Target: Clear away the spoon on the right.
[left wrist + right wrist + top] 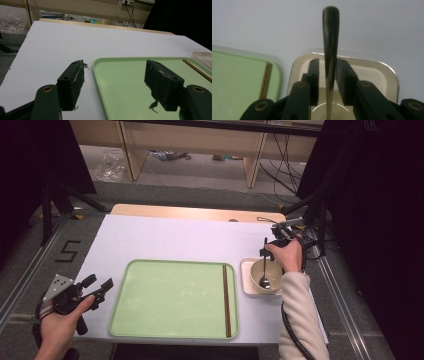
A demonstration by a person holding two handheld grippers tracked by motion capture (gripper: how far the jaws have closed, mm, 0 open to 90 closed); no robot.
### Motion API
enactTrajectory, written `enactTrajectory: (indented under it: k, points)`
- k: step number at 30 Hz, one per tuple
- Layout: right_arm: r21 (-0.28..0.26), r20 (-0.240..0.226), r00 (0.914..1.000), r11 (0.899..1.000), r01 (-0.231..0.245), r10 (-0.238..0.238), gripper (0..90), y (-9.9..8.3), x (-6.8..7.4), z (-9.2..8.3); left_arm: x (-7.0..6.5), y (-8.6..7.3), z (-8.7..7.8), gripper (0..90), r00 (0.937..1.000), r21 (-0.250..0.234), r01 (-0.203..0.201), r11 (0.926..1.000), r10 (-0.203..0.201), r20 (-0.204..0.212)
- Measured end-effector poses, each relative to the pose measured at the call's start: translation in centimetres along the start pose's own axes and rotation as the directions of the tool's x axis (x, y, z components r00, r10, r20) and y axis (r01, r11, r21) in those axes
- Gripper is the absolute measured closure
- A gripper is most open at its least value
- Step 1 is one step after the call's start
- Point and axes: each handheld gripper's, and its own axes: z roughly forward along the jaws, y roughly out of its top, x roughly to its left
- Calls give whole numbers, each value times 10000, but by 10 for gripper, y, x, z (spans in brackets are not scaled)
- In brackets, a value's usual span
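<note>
At the left edge of the table [165, 237], the left gripper [97, 287] is held in the person's left hand [60, 327] with its fingers [72, 82] wide apart and nothing between them; in the left gripper view they straddle the near left corner of the green tray [170, 300]. A pair of brown chopsticks [226, 300] lies along the tray's right side. Just beside the tray, to its right, a small metal tray [246, 277] carries a pale bowl [256, 272]. A spoon [264, 267] rests with its head in the bowl and its dark handle rising toward the far side. The right gripper [272, 251], held in the right hand [287, 256], sits over the bowl. In the right gripper view its fingers [313, 75] stand on either side of the handle with narrow gaps, so they are slightly apart and not clamped on it.
</note>
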Motion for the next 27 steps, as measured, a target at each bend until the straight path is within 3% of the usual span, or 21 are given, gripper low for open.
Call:
enactTrajectory:
  k: [1, 3, 5, 6, 7, 9, 10, 11, 12, 13, 15, 17, 18, 20, 21, 22, 24, 27]
  points:
    - [13, -135, 9998, 9999, -131, 131, 748, -1, -1, 0, 0, 0, 0, 320, 10000, -8, -32, 10000, 32, -7]
    - [-348, -123, 9991, 9985, 413, -417, 758, -1, -7, 0, 0, 0, 1, 320, 10000, -15, -22, 10000, 22, 4]
    - [91, -214, 9995, 9997, -239, 241, 811, -2, -5, -3, 0, 0, 1, 320, 10000, -14, -26, 10000, 26, 11]
    - [138, -189, 9993, 9994, -308, 310, 835, -3, -5, -4, 0, 1, 1, 320, 10000, -19, -39, 10000, 39, 2]
    - [67, -128, 9999, 9999, -107, 108, 842, -3, -7, -5, 0, 1, 0, 320, 10000, -14, -46, 10000, 46, 8]
    - [81, -112, 9998, 9998, -192, 192, 844, -3, -6, -5, -1, 1, 0, 320, 10000, -18, 4, 10000, -4, 3]
    - [-185, -148, 9997, 9997, 172, -175, 846, -3, -8, -3, -1, 0, 0, 320, 10000, -17, 6, 10000, -6, 0]
    - [-236, -85, 9997, 9995, 221, -223, 846, -3, -8, -3, 0, 1, 0, 320, 9999, -5, -148, 9999, 148, -1]
    - [-31, 10, 9999, 9999, -119, 119, 847, -3, -5, -5, 0, 1, 0, 320, 9999, 1, -111, 9999, 111, -6]
    - [-324, 4, 9996, 9991, 286, -286, 848, -3, -6, -3, -1, 1, 0, 320, 10000, -16, 19, 10000, -19, -17]
    - [-114, 158, 9999, 9999, 32, -30, 857, -2, -1, -5, 0, 1, 0, 320, 10000, -27, -19, 10000, 19, 11]
    - [-428, 146, 9990, 9982, 431, -426, 900, -2, -3, -3, 0, 0, 1, 320, 10000, -8, -37, 10000, 37, 8]
    - [-115, 182, 9998, 9999, -53, 56, 900, -2, -1, -4, 0, 1, 0, 320, 10000, -5, -91, 10000, 91, 9]
    - [-195, 318, 9994, 9997, -132, 138, 900, -2, -1, -2, 0, 1, 0, 320, 10000, -35, -62, 10000, 62, 4]
    - [-98, 379, 9992, 9999, 98, -95, 900, -2, -3, -2, 0, 1, 1, 321, 10000, -44, -30, 10000, 30, 1]
    - [-265, 272, 9996, 9996, 47, -40, 900, -2, -3, 0, 0, 0, 1, 321, 10000, -19, -27, 10000, 27, 12]
    - [122, 214, 9994, 9996, -266, 263, 900, -2, -1, -2, 0, 1, 1, 321, 10000, -20, -24, 10000, 24, 13]
    - [7, 370, 9993, 10000, 61, -61, 900, -2, 0, -5, 0, 0, 1, 321, 10000, -5, 65, 10000, -65, 14]
